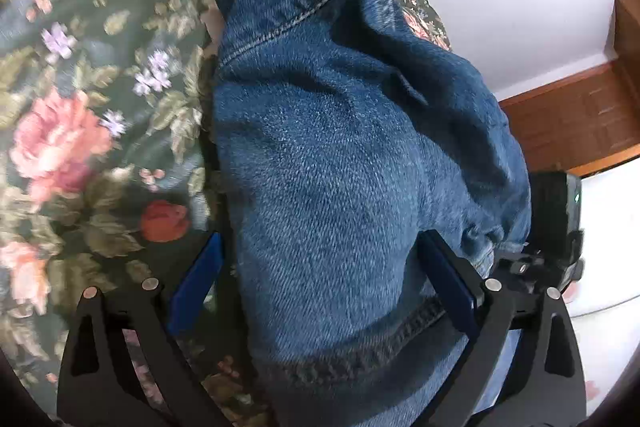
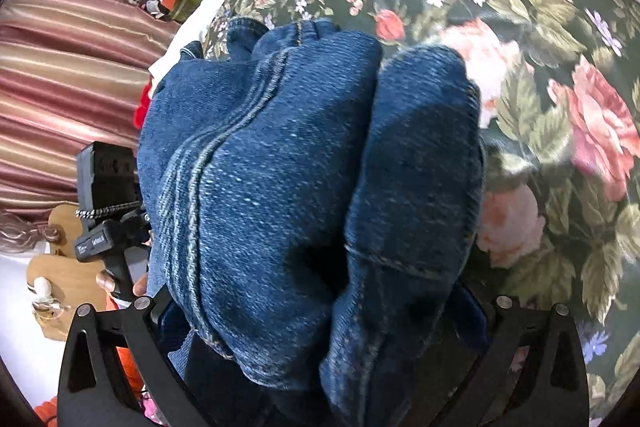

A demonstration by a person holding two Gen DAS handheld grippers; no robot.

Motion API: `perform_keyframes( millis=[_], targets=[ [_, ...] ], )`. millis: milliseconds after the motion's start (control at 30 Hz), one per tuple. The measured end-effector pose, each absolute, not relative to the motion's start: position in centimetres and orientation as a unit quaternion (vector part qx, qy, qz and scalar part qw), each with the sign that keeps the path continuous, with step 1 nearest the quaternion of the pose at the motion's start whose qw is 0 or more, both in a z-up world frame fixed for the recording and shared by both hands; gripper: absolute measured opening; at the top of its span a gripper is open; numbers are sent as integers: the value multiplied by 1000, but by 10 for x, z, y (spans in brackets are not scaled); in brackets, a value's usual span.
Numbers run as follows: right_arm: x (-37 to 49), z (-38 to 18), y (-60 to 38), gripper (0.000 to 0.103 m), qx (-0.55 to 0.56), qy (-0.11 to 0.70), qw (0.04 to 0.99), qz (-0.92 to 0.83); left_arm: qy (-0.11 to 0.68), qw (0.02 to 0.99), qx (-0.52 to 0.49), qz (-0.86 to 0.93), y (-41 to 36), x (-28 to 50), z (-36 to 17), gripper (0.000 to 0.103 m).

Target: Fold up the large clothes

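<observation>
Both the left gripper (image 1: pixel 326 275) and right gripper (image 2: pixel 320 311) are clamped on bunched jeans (image 1: pixel 340 147) above the floral bedspread (image 1: pixel 80 87).

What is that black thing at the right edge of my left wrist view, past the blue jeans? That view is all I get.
Observer: The right wrist view shows it whole: it is the left gripper, with someone's fingers wrapped round its handle.
Operator: Does the other gripper have the jeans too?
Observer: Yes. The right gripper has the jeans bunched thickly between its fingers, a double-stitched seam running up the denim.
Operator: And what's beyond the flowery cover?
Observer: Over there, past the floral cover, hangs a striped curtain in red and cream.
</observation>
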State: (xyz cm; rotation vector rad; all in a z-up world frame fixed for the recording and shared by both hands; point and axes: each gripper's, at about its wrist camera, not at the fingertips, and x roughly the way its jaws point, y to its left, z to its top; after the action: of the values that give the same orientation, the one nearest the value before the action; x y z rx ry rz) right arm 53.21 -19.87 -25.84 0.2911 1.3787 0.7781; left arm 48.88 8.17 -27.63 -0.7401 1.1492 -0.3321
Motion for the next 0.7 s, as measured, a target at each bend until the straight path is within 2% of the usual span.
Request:
perform_keyframes(
  millis=[67, 100, 300, 467, 700],
  targets=[
    [528, -256, -196, 101, 140, 605, 704, 345, 525, 752, -363, -163, 81, 493, -279, 91],
    [525, -255, -196, 94, 146, 600, 705, 348, 523, 754, -365, -158, 80, 494, -278, 89],
    [502, -237, -188, 71, 143, 588, 713, 354, 509, 783, -324, -148, 64, 478, -249, 74],
    [479, -212, -175, 59, 135, 576, 721, 360, 491, 810, -284, -148, 62, 461, -207, 70],
    [442, -162, -155, 55, 120, 553, 738, 367, 445, 844, -254, -158, 71, 429, -143, 70]
  ],
)
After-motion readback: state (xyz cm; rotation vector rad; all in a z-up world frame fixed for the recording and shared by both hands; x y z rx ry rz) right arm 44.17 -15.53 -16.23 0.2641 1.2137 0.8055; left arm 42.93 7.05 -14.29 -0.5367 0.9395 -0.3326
